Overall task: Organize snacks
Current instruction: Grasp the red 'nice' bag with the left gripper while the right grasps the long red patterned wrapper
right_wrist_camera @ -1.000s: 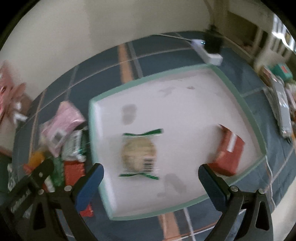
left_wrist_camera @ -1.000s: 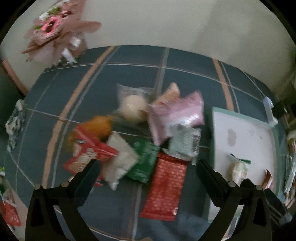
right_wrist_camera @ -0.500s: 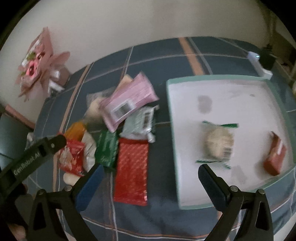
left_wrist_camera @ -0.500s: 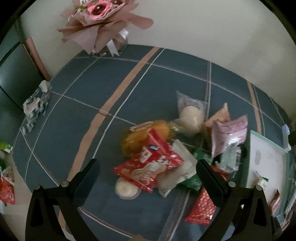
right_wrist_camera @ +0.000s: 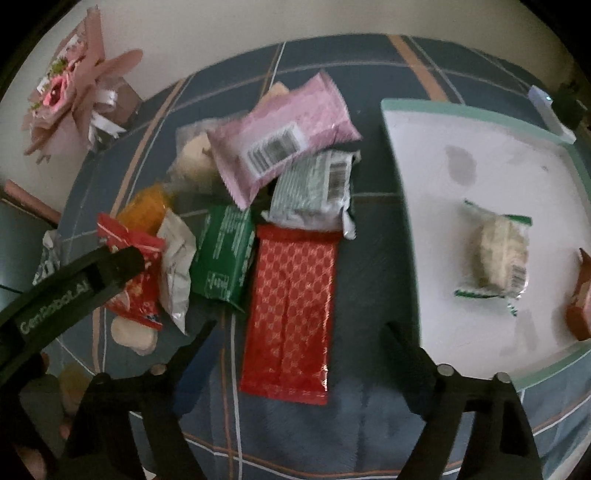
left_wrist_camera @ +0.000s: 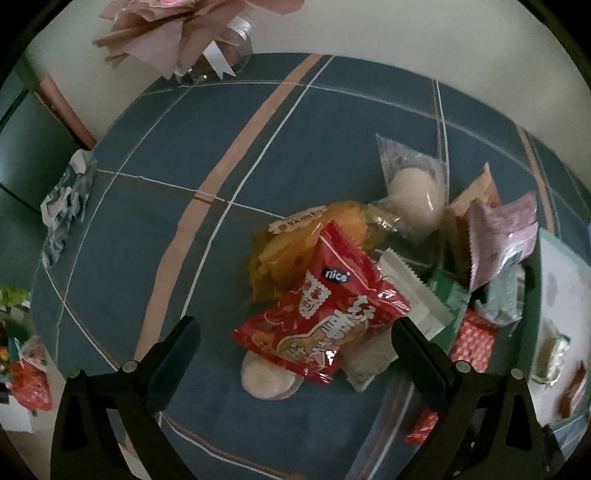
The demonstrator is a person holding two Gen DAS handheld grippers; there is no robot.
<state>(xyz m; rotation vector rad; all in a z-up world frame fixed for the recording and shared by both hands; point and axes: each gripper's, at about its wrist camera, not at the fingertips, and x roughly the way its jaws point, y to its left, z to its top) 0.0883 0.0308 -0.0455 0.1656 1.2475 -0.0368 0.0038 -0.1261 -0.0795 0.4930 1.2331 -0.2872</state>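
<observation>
A pile of snack packs lies on the blue plaid cloth. My left gripper (left_wrist_camera: pixel 295 341) is open just above the red "nice" bag (left_wrist_camera: pixel 321 310), which shows between its fingers untouched. My right gripper (right_wrist_camera: pixel 299 349) hovers over the long red patterned pack (right_wrist_camera: pixel 291 310). Its jaws are closing with the pack's near end between them, and the pads are clear of it. A pink pack (right_wrist_camera: pixel 291 133), a grey-green pack (right_wrist_camera: pixel 314 192) and a green pack (right_wrist_camera: pixel 225 254) lie behind. The white tray (right_wrist_camera: pixel 443 107) on the right holds a wrapped round biscuit (right_wrist_camera: pixel 495 254) and a small brown box (right_wrist_camera: pixel 580 295).
A pink paper bouquet (left_wrist_camera: pixel 184 29) stands at the far left by the wall. A white power strip (right_wrist_camera: pixel 550 110) lies behind the tray. A crumpled wrapper (left_wrist_camera: pixel 62 206) sits at the cloth's left edge. The cloth's near edge runs just below both grippers.
Both views have swung left, from the tray to the snack pile, and come lower. The right jaws stand narrower than before. The red "nice" bag now fills the left gripper's gap.
</observation>
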